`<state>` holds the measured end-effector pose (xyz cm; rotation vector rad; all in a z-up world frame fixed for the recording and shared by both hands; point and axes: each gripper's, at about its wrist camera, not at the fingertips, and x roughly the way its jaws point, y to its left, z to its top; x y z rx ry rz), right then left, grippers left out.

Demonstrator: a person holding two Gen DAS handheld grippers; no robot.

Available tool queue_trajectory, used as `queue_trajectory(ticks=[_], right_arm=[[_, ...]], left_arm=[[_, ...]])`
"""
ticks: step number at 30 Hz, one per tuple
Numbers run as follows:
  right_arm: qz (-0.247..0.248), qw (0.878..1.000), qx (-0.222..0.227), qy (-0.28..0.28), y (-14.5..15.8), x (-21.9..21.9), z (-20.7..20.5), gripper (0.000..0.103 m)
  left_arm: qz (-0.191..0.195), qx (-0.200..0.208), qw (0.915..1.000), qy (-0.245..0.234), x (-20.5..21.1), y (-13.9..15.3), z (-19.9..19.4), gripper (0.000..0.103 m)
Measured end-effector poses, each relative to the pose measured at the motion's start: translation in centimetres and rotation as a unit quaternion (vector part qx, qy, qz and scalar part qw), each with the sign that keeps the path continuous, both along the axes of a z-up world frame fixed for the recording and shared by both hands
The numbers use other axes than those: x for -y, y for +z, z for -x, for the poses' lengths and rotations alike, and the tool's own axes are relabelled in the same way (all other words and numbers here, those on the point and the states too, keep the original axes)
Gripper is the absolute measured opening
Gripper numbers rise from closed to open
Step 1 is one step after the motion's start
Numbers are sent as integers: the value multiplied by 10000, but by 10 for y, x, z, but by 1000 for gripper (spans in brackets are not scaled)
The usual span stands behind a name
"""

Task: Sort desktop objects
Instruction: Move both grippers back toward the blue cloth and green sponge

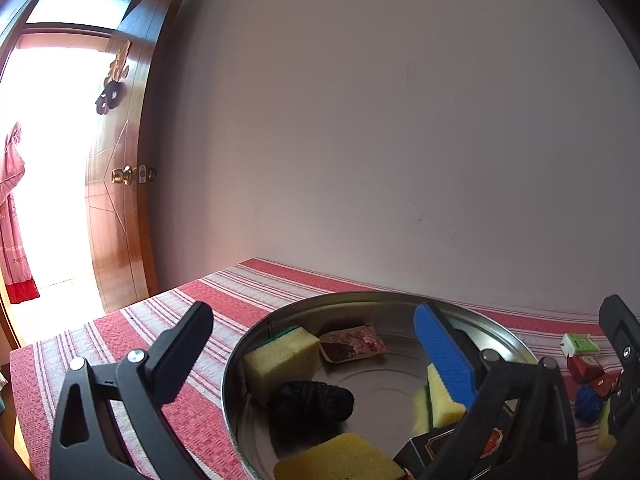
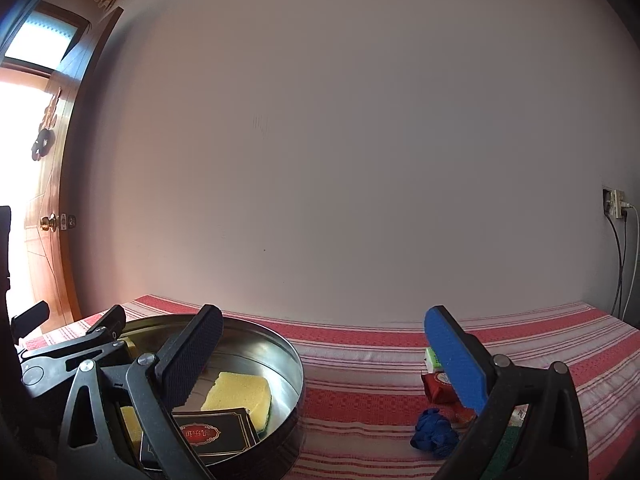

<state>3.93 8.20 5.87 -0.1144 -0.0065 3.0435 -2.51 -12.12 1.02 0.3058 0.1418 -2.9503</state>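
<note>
Right wrist view, black box [image 2: 216,434] flat in tin [image 2: 294,364], long axis leftward

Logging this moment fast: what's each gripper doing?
Left gripper: open, holding nothing, over the metal bowl.
Right gripper: open, holding nothing.

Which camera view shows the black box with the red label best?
The right wrist view: the black box lies in the metal bowl, its lid and red label facing the camera. The left wrist view shows only a corner of it, hidden behind the left gripper.
</note>
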Motion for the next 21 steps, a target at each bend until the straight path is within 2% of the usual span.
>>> queue_trajectory(ticks=[5,9,13,17,21], right_arm=[[3,9997,259,-8,-4,-13,-1,103],[-90,9996,274,-43,-5,-23,-4,103],[-236,9992,311,-59,-5,-34,-12,102],[-466,9985,219,-209,-7,-52,-15,102],[-528,9976,150,-431,-6,-73,-22,102]], left_arm=[[37,-11,9999,-99,-3,0,-1,102],[11,-38,9997,-235,-5,0,-1,102],[-32,-176,9981,-591,-11,2,-7,102],[294,-313,9956,-830,-30,5,-13,102],[467,-264,9946,-894,-38,4,-12,102]])
